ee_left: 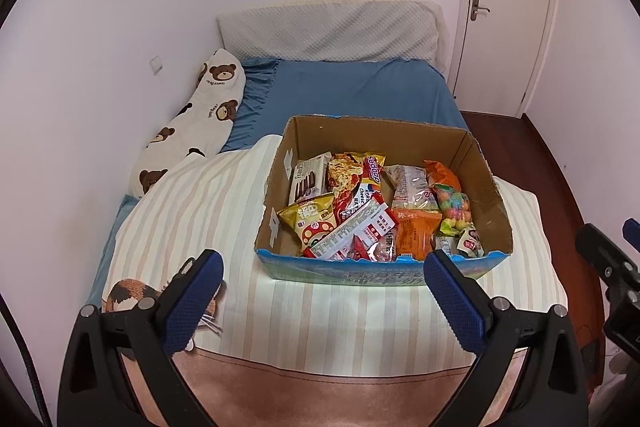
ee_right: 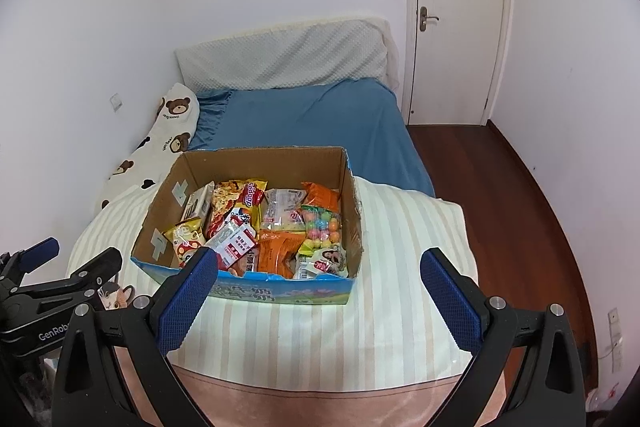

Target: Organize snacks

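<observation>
Much of what filled the cardboard box (ee_left: 384, 195) was hard to read: the packets overlapped, so only parts of their labels showed, and the box's near wall hid their lower edges. In the right wrist view my left claw (ee_right: 60, 267) was cut off at the left edge.

The box sat on a cream striped quilt (ee_left: 192, 227) at the near end of a bed with a blue sheet (ee_left: 352, 91). A bear-print pillow (ee_left: 200, 123) lay along the left wall, a pale quilted headboard cushion (ee_left: 328, 31) stood at the far end, and a white door (ee_left: 508, 7) was far right. A cat picture on the quilt (ee_left: 128, 293) was partly covered by my left finger.

Inside the box I could make out a yellow mushroom-print bag (ee_left: 310, 221) near left, an orange packet (ee_left: 416, 233) near the middle, and a clear bag of coloured candy balls (ee_left: 454, 205) to the right.

My left claw (ee_left: 324, 291) hung wide apart and held nothing, just short of the box's near wall. My right claw (ee_right: 320, 291) was likewise wide and unladen, its left finger overlapping the box's near left corner.
</observation>
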Demonstrator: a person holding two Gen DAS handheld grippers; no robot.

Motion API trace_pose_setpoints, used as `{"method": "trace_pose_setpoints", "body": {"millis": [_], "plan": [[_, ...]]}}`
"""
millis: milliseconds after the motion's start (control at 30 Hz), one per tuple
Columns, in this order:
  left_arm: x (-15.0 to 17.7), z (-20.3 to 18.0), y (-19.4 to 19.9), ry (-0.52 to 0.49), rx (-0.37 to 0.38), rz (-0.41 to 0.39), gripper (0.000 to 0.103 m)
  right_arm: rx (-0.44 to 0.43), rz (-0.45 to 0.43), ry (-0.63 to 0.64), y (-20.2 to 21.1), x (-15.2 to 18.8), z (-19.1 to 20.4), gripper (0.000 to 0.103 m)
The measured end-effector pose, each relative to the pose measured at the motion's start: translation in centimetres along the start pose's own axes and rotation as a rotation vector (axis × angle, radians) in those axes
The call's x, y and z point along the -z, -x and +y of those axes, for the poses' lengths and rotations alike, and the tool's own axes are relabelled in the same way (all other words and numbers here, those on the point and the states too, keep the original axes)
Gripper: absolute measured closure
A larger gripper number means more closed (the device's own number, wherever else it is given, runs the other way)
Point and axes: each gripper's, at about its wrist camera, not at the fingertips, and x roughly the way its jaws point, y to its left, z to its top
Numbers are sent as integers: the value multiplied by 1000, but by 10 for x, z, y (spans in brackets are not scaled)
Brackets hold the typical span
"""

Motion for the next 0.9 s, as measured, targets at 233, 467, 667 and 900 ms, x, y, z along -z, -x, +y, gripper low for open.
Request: {"method": "trace_pose_setpoints", "body": {"millis": [233, 467, 667, 900], "plan": [[-3, -1, -9, -11, 11, 21, 0, 1, 33, -9, -17, 2, -1, 0], [-5, -3, -11, -18, 21, 16, 0, 0, 42, -12, -21, 2, -3, 0], [-6, -2, -10, -18, 22, 10, 0, 3, 42, -13, -21, 3, -3, 0], [-7, -2, -8, -22, 23, -1, 0, 1, 38, -14, -20, 2, -1, 0]]}}
